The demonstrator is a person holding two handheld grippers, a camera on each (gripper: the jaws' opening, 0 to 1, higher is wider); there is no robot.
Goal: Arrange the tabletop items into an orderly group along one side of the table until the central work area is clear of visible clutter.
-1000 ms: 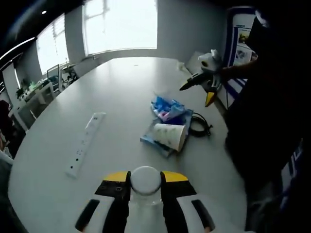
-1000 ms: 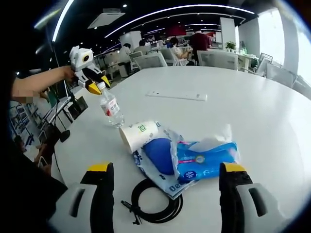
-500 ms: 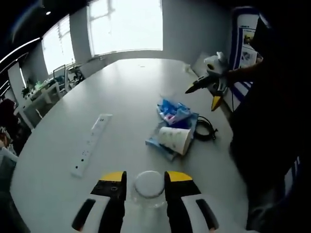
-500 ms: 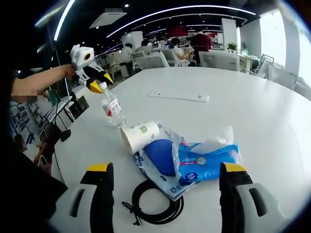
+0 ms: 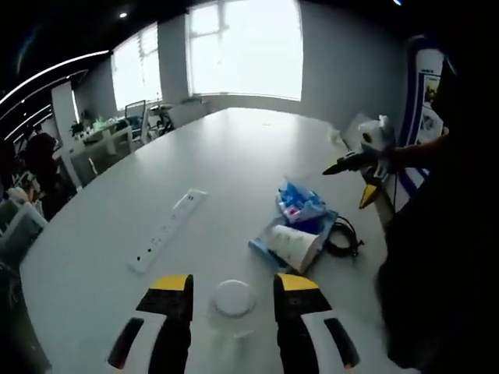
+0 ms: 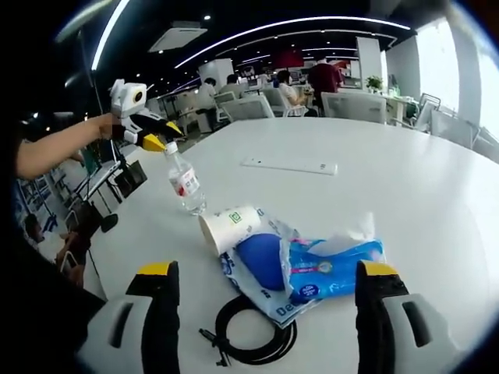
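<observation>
Your left tool (image 5: 232, 312) is spread wide just above the water bottle (image 5: 234, 300), which stands near the desk (image 5: 226, 156) edge. Your right tool (image 6: 265, 300) gapes wide, empty, over the black cable (image 6: 253, 339) and tissue pack (image 6: 331, 265).

Water bottle (image 6: 185, 184) stands upright near the bench (image 5: 234, 156) edge, directly under the open left tool (image 5: 231, 312); its cap sits in the gap between the jaws, not touched. Beside the bottle, toward the bench middle: tipped paper cup (image 6: 229, 229), blue plastic bag (image 6: 269, 269), tissue pack (image 6: 335, 261), all touching. Black cable coil (image 6: 253, 331) just beside the bag. Power strip (image 6: 290, 164) well apart from the bottle. Bare bench between strip and bottle, and beyond the strip.
</observation>
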